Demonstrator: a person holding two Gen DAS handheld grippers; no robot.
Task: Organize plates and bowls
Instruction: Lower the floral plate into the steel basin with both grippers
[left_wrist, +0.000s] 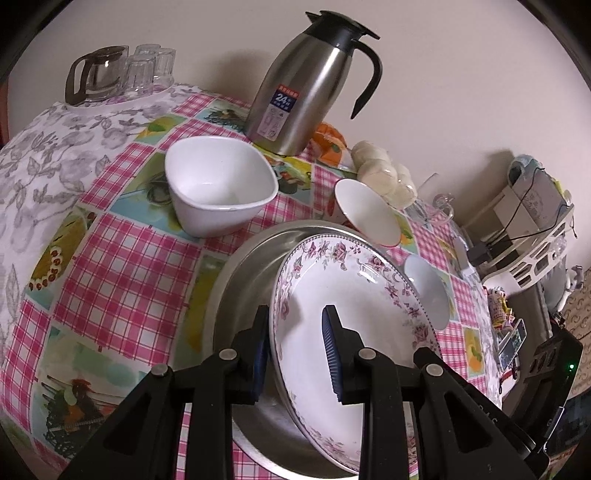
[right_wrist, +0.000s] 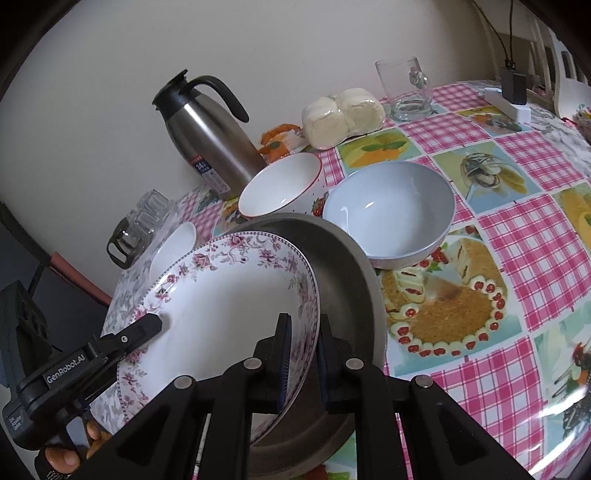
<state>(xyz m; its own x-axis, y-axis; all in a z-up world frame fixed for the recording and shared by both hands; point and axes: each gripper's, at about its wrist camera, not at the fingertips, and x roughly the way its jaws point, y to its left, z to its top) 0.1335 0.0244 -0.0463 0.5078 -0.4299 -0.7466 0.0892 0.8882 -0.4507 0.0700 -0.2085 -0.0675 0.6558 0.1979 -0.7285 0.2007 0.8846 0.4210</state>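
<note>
Black plastic fills the bottom of both views, where each gripper straddles one rim of the floral plate (left_wrist: 354, 314). In the left wrist view the left gripper (left_wrist: 295, 350) has its blue pads (left_wrist: 330, 354) either side of the near rim, one under and one over the plate; whether they press it I cannot tell, since a gap shows at the inner pad. In the right wrist view the right gripper (right_wrist: 301, 363) has its jaws clenched on the plate's right edge, low in the frame, and the left tool's finger lies on the plate at lower left. The two-sided hold probably keeps a wide, slippery dish level and stops it swinging. The plate is tilted, its lower edge inside the steel pan (right_wrist: 347, 280) at centre frame, so it looks to be either going in or coming out; I cannot say which.

Beyond the pan, on the pink checked bench (right_wrist: 517, 258), three bowls wait apart from one another: a pale blue bowl (right_wrist: 388, 214) right of centre, a red-rimmed bowl (right_wrist: 280, 188) just beside it, and a white squarish bowl (left_wrist: 218, 184) at upper left of the left view. Farthest back, against the wall, stand a steel thermos jug (left_wrist: 306, 85) and a glass mug (right_wrist: 406, 88).
</note>
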